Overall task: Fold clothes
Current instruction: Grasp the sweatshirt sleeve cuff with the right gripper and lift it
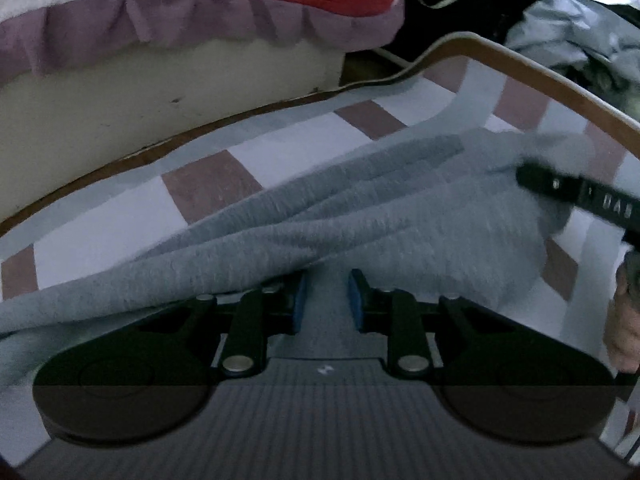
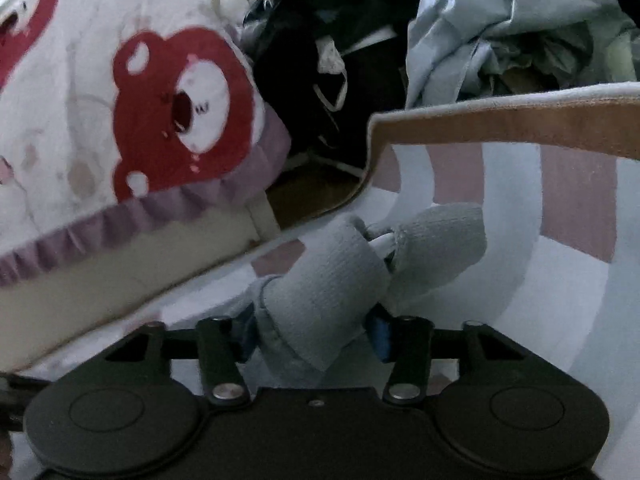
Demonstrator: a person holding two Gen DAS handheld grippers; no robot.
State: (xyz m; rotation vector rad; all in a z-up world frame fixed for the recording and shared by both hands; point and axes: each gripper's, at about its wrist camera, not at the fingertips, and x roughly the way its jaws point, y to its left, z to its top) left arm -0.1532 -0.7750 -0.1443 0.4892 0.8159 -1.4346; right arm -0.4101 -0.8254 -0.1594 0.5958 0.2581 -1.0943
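Left wrist view: our left gripper (image 1: 326, 300), lower centre, pinches grey garment (image 1: 360, 208) spread mid-frame over checked mat (image 1: 208, 184). Right wrist view: right gripper (image 2: 316, 332), lower centre, clamps rolled grey fabric; clothes heap (image 2: 500, 28) upper right. No containers visible.

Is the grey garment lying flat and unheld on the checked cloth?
No. The left tool pinches a fold of the grey garment, bunched over the checked cloth.

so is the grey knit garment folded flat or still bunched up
Bunched: the grey knit garment lies in long wrinkles across the checked mat, not flat.
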